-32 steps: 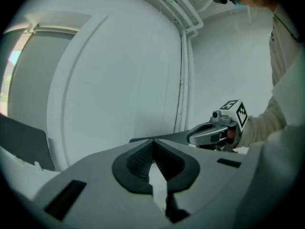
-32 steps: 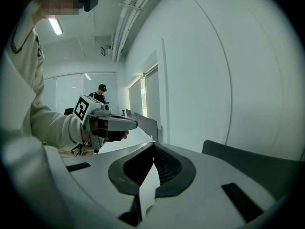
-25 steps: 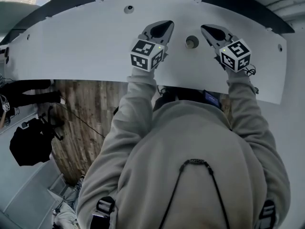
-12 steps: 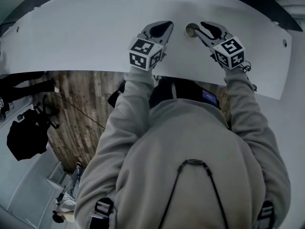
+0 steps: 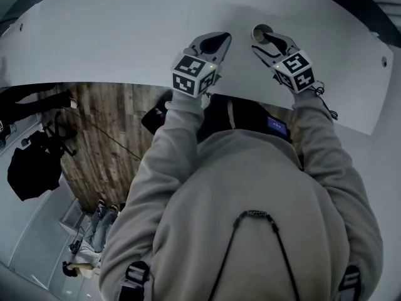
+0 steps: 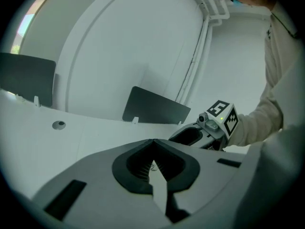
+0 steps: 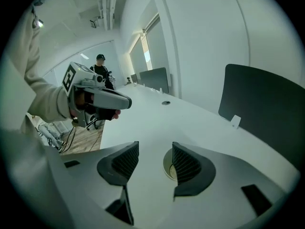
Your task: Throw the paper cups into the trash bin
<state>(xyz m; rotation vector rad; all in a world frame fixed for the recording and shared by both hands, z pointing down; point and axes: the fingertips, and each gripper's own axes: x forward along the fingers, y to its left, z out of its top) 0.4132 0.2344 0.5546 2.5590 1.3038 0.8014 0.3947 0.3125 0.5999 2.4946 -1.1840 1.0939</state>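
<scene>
Spreading wide, the right claw (image 7: 155, 149) is showing jaws that have just been opening from pressed together a second ago, and it is dropping onto the small white paper cup (image 7: 167, 168), which is standing mouth-up on the white desk (image 5: 113, 42). In the earlier head views the cup was sitting in the gap between the two claws; now, at the top centre of the head view, the right claw's tips are reaching it. In the right gripper view the rim is peeking out from behind the right-hand pad, so the cup is lying partly inside the gap but off to that side, with neither pad pressing on it yet. The left claw (image 5: 220, 38) is hovering just beside it, toward the left of the frame, jaws pressed together on nothing. This probably means the pick-up is only now beginning: the right claw is likely needing to shift a little so the cup centres before closing. No trash bin is showing in any view.
</scene>
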